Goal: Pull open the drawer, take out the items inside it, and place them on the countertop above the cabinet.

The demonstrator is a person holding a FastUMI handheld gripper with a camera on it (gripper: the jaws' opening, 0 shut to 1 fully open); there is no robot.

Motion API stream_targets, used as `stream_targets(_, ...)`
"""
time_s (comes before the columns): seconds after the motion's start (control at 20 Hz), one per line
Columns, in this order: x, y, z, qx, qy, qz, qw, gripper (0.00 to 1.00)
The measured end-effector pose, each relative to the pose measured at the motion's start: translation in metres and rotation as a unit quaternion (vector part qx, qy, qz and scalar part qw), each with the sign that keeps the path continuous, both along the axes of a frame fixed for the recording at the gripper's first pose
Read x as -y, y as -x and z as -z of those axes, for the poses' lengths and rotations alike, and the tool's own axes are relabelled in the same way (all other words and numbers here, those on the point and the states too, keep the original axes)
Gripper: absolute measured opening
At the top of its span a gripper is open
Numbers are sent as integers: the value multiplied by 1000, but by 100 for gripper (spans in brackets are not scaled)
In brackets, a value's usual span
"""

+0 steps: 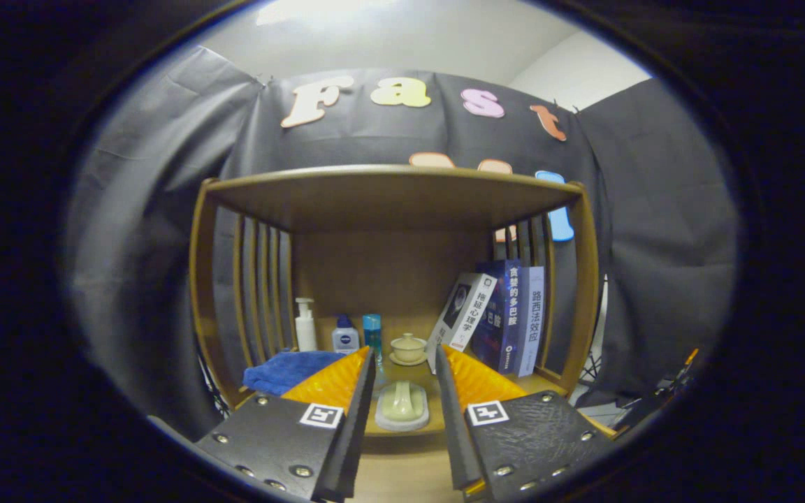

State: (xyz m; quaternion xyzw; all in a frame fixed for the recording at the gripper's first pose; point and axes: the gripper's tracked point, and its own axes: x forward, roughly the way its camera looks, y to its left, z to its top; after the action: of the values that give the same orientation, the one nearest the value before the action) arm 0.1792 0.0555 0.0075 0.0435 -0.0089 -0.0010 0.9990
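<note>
My gripper [404,351] is open in front of a wooden cabinet [388,195], its fingers level with the countertop [535,383] under the cabinet's top board. A pale green piece on a small white dish [402,406] sits at the countertop's front edge, seen through the gap between the fingers; nothing is pressed between them. Behind it stands a small lidded tea cup on a saucer [408,348]. Below the countertop's edge a strip of plain wood [402,475] shows between the fingers; I cannot tell whether it is the drawer front.
A folded blue cloth [284,370] lies on the countertop's left. Behind it stand a white pump bottle [305,325], a small white-and-blue bottle [345,337] and a blue bottle [372,334]. Three books [500,314] lean at the right. Slatted sides close in the shelf.
</note>
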Motion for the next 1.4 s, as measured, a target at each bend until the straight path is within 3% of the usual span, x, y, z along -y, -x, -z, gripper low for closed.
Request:
stream_targets(0.1, -2, 30, 6, 6, -3, -23, 1000, 51)
stream_targets(0.35, 17, 88, 38, 17, 15, 1, 1000, 51)
stream_targets(0.6, 12, 128, 75, 9, 11, -5, 1000, 51)
stream_targets(0.95, 9, 146, 146, -50, -8, -15, 999, 51)
stream_targets(1.4, -2, 132, 205, -101, -30, -29, 994, 51)
